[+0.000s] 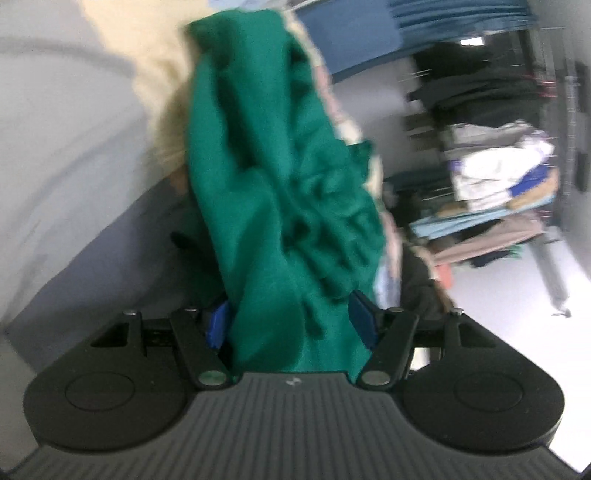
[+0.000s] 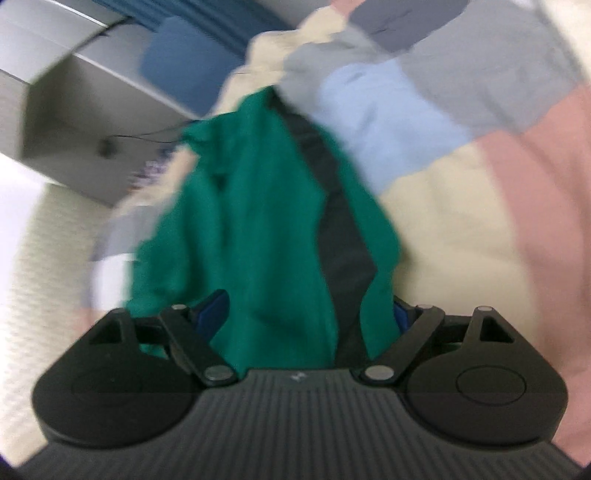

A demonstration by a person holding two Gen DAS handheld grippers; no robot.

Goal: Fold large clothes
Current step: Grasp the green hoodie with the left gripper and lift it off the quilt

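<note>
A green garment (image 1: 273, 192) fills the middle of the left wrist view, bunched and hanging away from the camera. My left gripper (image 1: 291, 325) is shut on it, cloth packed between its blue pads (image 1: 360, 314). In the right wrist view the same green garment (image 2: 240, 229), with a dark stripe (image 2: 340, 236) running down it, is held by my right gripper (image 2: 306, 317), shut on its cloth. Both frames are blurred by motion.
A patchwork cover (image 2: 461, 155) in cream, pink, grey and light blue lies behind the garment. A rack with stacked folded clothes (image 1: 495, 173) stands at the right of the left wrist view. A blue cushion (image 1: 351, 33) and a grey wall (image 1: 55, 147) are nearby.
</note>
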